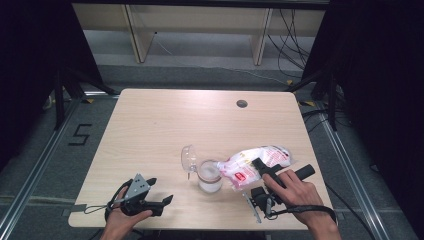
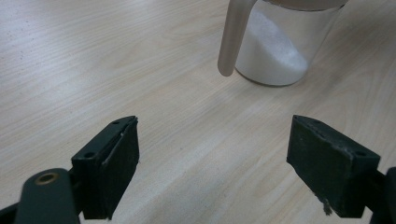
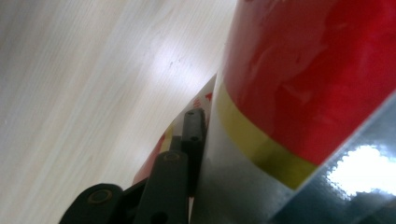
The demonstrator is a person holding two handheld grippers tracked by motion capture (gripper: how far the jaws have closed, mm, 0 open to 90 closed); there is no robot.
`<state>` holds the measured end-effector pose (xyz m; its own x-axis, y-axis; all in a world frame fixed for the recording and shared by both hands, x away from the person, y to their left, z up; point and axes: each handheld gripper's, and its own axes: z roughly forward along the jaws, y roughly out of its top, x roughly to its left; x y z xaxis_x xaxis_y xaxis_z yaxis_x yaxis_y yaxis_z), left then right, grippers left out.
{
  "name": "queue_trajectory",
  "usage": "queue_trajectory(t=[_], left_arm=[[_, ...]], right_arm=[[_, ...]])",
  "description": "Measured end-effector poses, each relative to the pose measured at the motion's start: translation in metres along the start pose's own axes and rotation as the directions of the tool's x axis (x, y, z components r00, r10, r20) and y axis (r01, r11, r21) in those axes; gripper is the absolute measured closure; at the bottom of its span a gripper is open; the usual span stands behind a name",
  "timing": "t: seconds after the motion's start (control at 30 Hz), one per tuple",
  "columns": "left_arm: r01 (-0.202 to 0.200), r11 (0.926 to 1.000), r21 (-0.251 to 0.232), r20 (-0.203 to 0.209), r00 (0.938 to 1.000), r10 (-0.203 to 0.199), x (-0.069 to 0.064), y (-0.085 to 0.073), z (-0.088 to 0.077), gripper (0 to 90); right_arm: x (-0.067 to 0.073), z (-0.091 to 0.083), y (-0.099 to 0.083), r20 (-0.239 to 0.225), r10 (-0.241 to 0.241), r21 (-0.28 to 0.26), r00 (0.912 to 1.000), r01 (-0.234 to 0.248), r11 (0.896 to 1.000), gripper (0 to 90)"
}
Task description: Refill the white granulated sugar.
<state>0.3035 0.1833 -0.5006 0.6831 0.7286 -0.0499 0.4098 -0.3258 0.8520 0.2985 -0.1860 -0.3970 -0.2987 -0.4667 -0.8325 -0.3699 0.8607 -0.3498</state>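
A clear jar (image 1: 209,176) partly holding white powder stands near the table's front middle, its clear lid (image 1: 188,159) swung open to the left. A plastic bag (image 1: 245,162) with red print lies tilted just right of the jar, its left end at the jar's rim. My right gripper (image 1: 260,167) is shut on the bag; in the right gripper view the red and yellow bag (image 3: 317,70) presses against one black finger (image 3: 192,135). My left gripper (image 1: 160,191) rests open at the front left, nothing between its jaws. The left gripper (image 2: 224,163) faces the jar (image 2: 275,51).
A dark round hole (image 1: 242,103) sits in the wooden table (image 1: 165,120) near its far edge. Black curtains and stands flank both sides. A pale shelf frame (image 1: 200,25) and cables lie beyond the table.
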Motion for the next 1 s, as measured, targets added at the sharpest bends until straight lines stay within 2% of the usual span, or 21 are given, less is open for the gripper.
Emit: queue_trajectory(t=[0.03, 0.07, 0.13, 0.2, 0.23, 0.27, 0.3, 0.33, 0.37, 0.47, 0.53, 0.6, 0.63, 0.67, 0.7, 0.73, 0.77, 0.8, 0.83, 0.87, 1.0], left_arm=[[0.001, 1.0000, -0.001, 0.001, 1.0000, -0.001, 0.000, 0.000, 0.000, 16.7], [0.031, 0.9994, -0.015, 0.000, 0.9995, -0.031, -0.002, 0.000, 0.001, 16.7], [0.025, 0.9997, -0.007, 0.000, 0.9997, -0.025, -0.001, 0.000, 0.000, 16.6], [0.028, 0.9996, -0.011, 0.002, 0.9996, -0.028, -0.002, 0.000, 0.001, 16.6], [0.026, 0.9996, -0.011, 0.004, 0.9996, -0.026, -0.002, 0.000, 0.001, 16.7], [0.020, 0.9998, -0.005, 0.003, 0.9998, -0.020, -0.002, 0.000, 0.000, 16.7], [0.022, 0.9997, -0.007, 0.004, 0.9998, -0.022, -0.003, 0.001, 0.000, 16.6], [0.019, 0.9998, -0.008, 0.005, 0.9998, -0.019, -0.002, 0.001, 0.000, 16.6], [0.021, 0.9997, -0.007, 0.008, 0.9997, -0.021, -0.002, 0.001, 0.001, 16.7], [0.015, 0.9999, -0.005, 0.005, 0.9999, -0.015, -0.003, 0.001, 0.000, 16.6], [-0.001, 1.0000, -0.008, 0.005, 1.0000, 0.001, -0.002, 0.001, 0.000, 16.7], [0.012, 0.9998, -0.018, 0.006, 0.9999, -0.012, -0.002, 0.001, 0.001, 16.6], [0.008, 0.9999, 0.007, -0.005, 1.0000, -0.008, -0.001, 0.000, 0.000, 16.6], [0.006, 0.9999, 0.009, -0.004, 1.0000, -0.006, -0.001, 0.001, 0.000, 16.6], [0.022, 0.9997, -0.007, 0.008, 0.9997, -0.022, -0.003, 0.000, 0.001, 16.6], [0.007, 1.0000, -0.005, 0.006, 1.0000, -0.006, -0.002, 0.001, 0.000, 16.6], [0.000, 1.0000, -0.007, 0.007, 1.0000, 0.000, -0.002, 0.001, 0.000, 16.6], [0.001, 1.0000, -0.008, 0.007, 1.0000, -0.001, -0.002, 0.001, 0.000, 16.6], [0.001, 1.0000, -0.008, 0.007, 1.0000, -0.001, -0.002, 0.001, 0.000, 16.6], [0.002, 1.0000, -0.007, 0.007, 1.0000, -0.002, -0.002, 0.001, 0.000, 16.6], [0.001, 1.0000, -0.005, 0.006, 1.0000, -0.001, -0.002, 0.001, 0.000, 16.6]], right_arm=[[0.000, -0.001, -0.002, 0.001, 0.014, 0.001, 0.9999, -0.014, 1.000, 76.6], [0.000, 0.001, -0.002, 0.019, 0.006, -0.020, 0.9998, -0.006, 1.000, 76.6], [0.001, 0.001, -0.003, -0.002, 0.019, -0.010, 0.9998, -0.019, 1.000, 76.6], [0.003, 0.004, -0.004, 0.014, 0.063, -0.031, 0.9979, -0.062, 0.998, 76.6], [0.004, 0.003, -0.005, -0.014, 0.089, -0.017, 0.9959, -0.089, 0.996, 76.6], [0.000, 0.006, -0.008, -0.010, 0.027, -0.031, 0.9996, -0.027, 0.999, 76.6], [0.005, 0.006, -0.009, -0.027, 0.109, -0.024, 0.9936, -0.110, 0.994, 76.7], [0.008, 0.007, -0.009, -0.045, 0.134, -0.023, 0.9900, -0.135, 0.991, 76.6], [0.004, 0.009, -0.011, -0.027, 0.066, -0.044, 0.9974, -0.067, 0.997, 76.6], [0.010, 0.011, -0.010, -0.055, 0.152, -0.035, 0.9868, -0.154, 0.987, 76.6], [0.011, 0.013, -0.010, -0.055, 0.165, -0.060, 0.9847, -0.168, 0.984, 76.6], [0.013, 0.016, -0.010, -0.058, 0.201, -0.084, 0.9779, -0.205, 0.975, 76.5], [0.013, 0.016, -0.010, -0.063, 0.204, -0.085, 0.9769, -0.209, 0.974, 76.6], [0.012, 0.016, -0.009, -0.068, 0.220, -0.085, 0.9732, -0.225, 0.971, 76.6], [0.013, 0.016, -0.009, -0.058, 0.260, -0.100, 0.9638, -0.265, 0.959, 76.6], [0.013, 0.017, -0.010, -0.059, 0.290, -0.113, 0.9552, -0.295, 0.949, 76.7], [0.011, 0.017, -0.012, -0.054, 0.289, -0.124, 0.9559, -0.293, 0.948, 76.6], [0.013, 0.017, -0.012, -0.066, 0.350, -0.121, 0.9343, -0.356, 0.927, 76.6], [0.014, 0.019, -0.015, -0.059, 0.360, -0.146, 0.9311, -0.365, 0.920, 76.6], [0.012, 0.021, -0.016, -0.049, 0.344, -0.155, 0.9376, -0.348, 0.925, 76.6], [0.018, 0.026, -0.016, -0.084, 0.445, -0.128, 0.8914, -0.453, 0.882, 76.7]])
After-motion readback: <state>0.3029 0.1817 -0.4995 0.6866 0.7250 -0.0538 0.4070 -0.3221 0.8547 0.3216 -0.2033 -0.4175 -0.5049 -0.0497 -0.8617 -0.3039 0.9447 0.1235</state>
